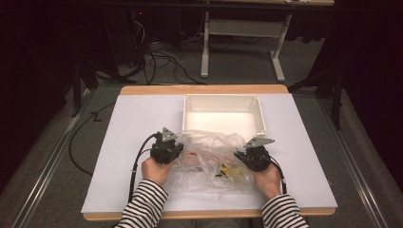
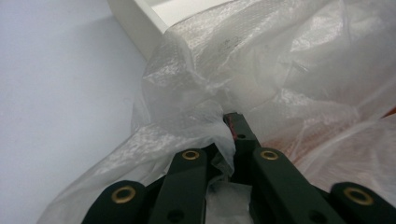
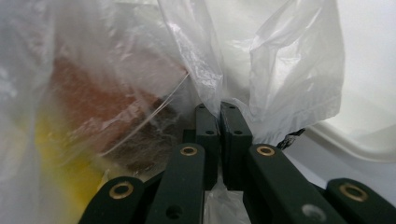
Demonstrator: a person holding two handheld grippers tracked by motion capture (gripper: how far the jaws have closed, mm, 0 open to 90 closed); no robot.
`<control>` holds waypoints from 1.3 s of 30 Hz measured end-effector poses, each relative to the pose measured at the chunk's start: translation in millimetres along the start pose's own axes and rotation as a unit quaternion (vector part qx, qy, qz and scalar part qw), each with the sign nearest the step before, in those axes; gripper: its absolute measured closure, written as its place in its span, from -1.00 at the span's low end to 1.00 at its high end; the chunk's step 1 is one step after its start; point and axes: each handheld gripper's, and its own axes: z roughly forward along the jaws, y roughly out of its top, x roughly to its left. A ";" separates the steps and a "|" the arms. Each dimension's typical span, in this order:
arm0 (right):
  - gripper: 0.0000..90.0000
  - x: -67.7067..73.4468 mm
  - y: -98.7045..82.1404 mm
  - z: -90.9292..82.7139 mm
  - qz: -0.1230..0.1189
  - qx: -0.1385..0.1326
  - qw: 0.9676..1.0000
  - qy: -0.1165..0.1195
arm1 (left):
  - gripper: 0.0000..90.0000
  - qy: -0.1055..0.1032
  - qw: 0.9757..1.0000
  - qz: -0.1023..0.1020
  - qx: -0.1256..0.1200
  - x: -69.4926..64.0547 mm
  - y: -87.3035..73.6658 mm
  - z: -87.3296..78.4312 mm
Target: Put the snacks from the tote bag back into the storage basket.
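Dark floor and loose cables surround a pale surface with a wooden edge. On it a white bin stands at the far middle, and a crumpled clear bag lies just in front of it, its far edge touching or overlapping the bin's near wall.

Each hand works one side of the bag. The left claw is clamped on a gathered fold of film at the bag's left edge; the plastic bunches between the jaws. The right claw is pinched together on a thin strip of film at the bag's right edge, near the bin's rim. Through the plastic, reddish-brown and yellow contents show, too blurred to identify.

The work in hand looks like opening or lifting the bag by its two sides. The main risk is the film itself: thin and slippery, it could slide out of either grip if pulled hard, or stretch and tear at the pinch points. An uneven lift could tip the bag and spill the contents onto the surface instead of into the bin. The right grip holds very little material, so it seems the likelier to fail.
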 end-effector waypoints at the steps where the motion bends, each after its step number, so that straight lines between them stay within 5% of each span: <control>1: 0.96 0.6 -0.4 0.8 -0.001 -0.002 1.000 0.002 | 0.94 -0.004 1.000 -0.002 0.001 -0.3 -1.1 0.0; 11: 0.97 6.7 -11.6 -4.8 -0.003 -0.001 1.000 0.023 | 0.97 -0.024 0.999 0.018 0.015 -10.1 -10.7 -12.1; 15: 0.97 8.7 -11.8 -12.4 -0.011 -0.003 1.000 0.024 | 0.97 -0.016 0.999 0.034 -0.009 -15.3 -12.7 -22.8; 20: 0.97 1.6 -9.9 -20.7 -0.004 -0.012 1.000 0.022 | 0.97 -0.010 0.999 0.025 -0.037 -11.4 -9.1 -32.9; 31: 0.97 -11.6 -9.2 -8.7 0.017 0.009 1.000 0.017 | 0.97 -0.015 1.000 -0.018 -0.007 3.0 -10.3 -4.4; 39: 0.97 -11.3 -11.1 0.5 0.009 0.030 0.999 0.013 | 0.97 -0.019 0.999 -0.019 0.017 1.9 -11.3 9.3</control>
